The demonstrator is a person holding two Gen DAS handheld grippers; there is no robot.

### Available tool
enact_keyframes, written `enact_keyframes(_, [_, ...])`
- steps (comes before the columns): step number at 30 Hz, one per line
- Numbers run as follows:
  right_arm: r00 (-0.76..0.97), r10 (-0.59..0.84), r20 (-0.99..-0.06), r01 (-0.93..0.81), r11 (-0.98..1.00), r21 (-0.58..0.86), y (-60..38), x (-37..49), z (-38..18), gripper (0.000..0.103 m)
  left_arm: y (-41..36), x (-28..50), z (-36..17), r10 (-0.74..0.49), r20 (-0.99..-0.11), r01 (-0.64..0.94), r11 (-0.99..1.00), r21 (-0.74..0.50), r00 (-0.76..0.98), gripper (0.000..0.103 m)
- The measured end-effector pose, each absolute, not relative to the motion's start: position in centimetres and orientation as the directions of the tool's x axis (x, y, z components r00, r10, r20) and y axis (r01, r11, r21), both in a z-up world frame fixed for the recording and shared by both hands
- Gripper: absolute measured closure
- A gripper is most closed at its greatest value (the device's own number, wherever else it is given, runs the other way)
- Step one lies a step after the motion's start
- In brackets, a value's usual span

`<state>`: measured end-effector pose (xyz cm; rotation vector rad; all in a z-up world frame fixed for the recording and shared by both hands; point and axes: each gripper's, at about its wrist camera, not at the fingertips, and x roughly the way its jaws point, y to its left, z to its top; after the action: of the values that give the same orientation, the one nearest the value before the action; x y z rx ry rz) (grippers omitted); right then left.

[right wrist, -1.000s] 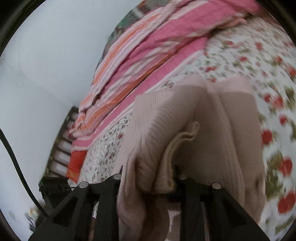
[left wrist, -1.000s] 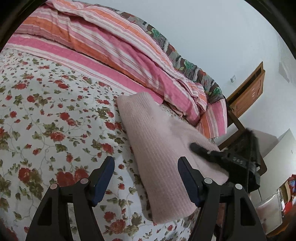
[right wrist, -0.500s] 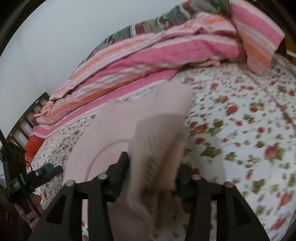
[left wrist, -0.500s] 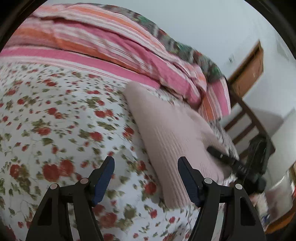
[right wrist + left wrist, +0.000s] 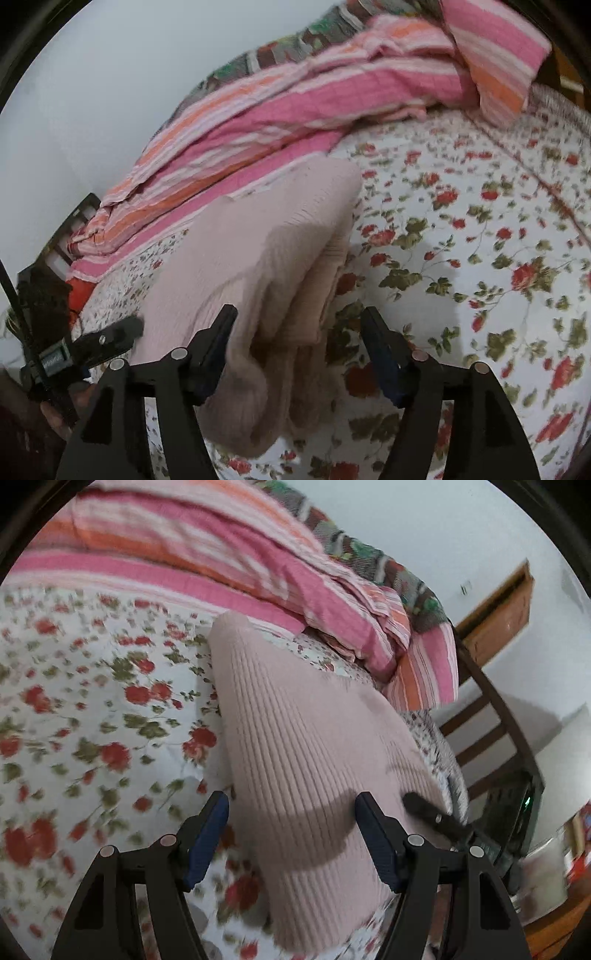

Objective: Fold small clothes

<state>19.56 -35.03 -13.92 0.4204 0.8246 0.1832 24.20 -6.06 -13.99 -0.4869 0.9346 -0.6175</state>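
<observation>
Floral bedsheet [image 5: 92, 716] carries the folded pink sweater [image 5: 295, 746], laid near the bed's side edge below the striped quilt [image 5: 229, 550], where a fold can be set flat. Right gripper [image 5: 299, 347] jaws have just been opening; the sweater's edge lies between them, released, where a second ago it was pinched. Left gripper [image 5: 291, 834] is held spread above the knit, gripping nothing.

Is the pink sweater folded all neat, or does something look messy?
Mostly neat. The pink sweater lies folded on the flowery bedsheet, but its near end bunches in loose, uneven layers between the open right gripper, whose jaws have just been opening. The striped blanket behind lies rumpled.
</observation>
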Motion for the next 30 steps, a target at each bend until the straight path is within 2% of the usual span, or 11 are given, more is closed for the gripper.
enact_keyframes(6, [0.642,0.381,-0.665,0.044,0.848,0.528,-36.0,22.3,-15.5,0.030,-7.5,27.2,-15.9,-0.701,-0.576,0.222,0.695,-0.684,0.419,0.034])
enact_keyframes(8, [0.627,0.401,-0.668,0.024,0.847,0.531,-35.5,23.1,-15.8,0.031,-8.0,27.4,-15.8,-0.688,-0.581,0.223,0.707,-0.671,0.435,0.050])
enact_keyframes(10, [0.613,0.437,-0.659,-0.007,0.836,0.548,-35.0,23.6,-16.1,0.055,-8.0,27.3,-15.3,-0.679,-0.570,0.239,0.715,-0.657,0.462,0.060])
enact_keyframes(12, [0.615,0.449,-0.648,-0.016,0.829,0.559,-34.6,23.8,-15.9,0.066,-7.5,27.2,-14.8,-0.678,-0.553,0.248,0.713,-0.656,0.485,0.064])
enact_keyframes(17, [0.642,0.455,-0.617,-0.079,0.840,0.536,-32.0,24.1,-13.9,0.075,-3.8,27.1,-13.6,-0.630,-0.536,0.217,0.738,-0.639,0.562,0.066])
enact_keyframes(23, [0.591,0.551,-0.589,-0.169,0.799,0.577,-25.6,26.8,-14.0,0.077,3.0,27.2,-12.9,-0.535,-0.577,0.159,0.803,-0.574,0.617,0.066])
enact_keyframes(25, [0.562,0.564,-0.604,-0.186,0.799,0.572,-23.0,27.7,-14.4,0.073,4.5,27.6,-13.6,-0.508,-0.607,0.127,0.820,-0.559,0.611,0.063])
enact_keyframes(27, [0.542,0.547,-0.638,-0.185,0.818,0.544,-21.4,28.2,-14.8,0.061,5.1,27.8,-14.5,-0.483,-0.635,0.102,0.836,-0.539,0.603,0.057])
enact_keyframes(30, [0.549,0.488,-0.678,-0.211,0.866,0.453,-20.7,27.4,-14.3,0.053,4.9,26.8,-14.3,-0.435,-0.623,0.125,0.870,-0.477,0.650,0.044])
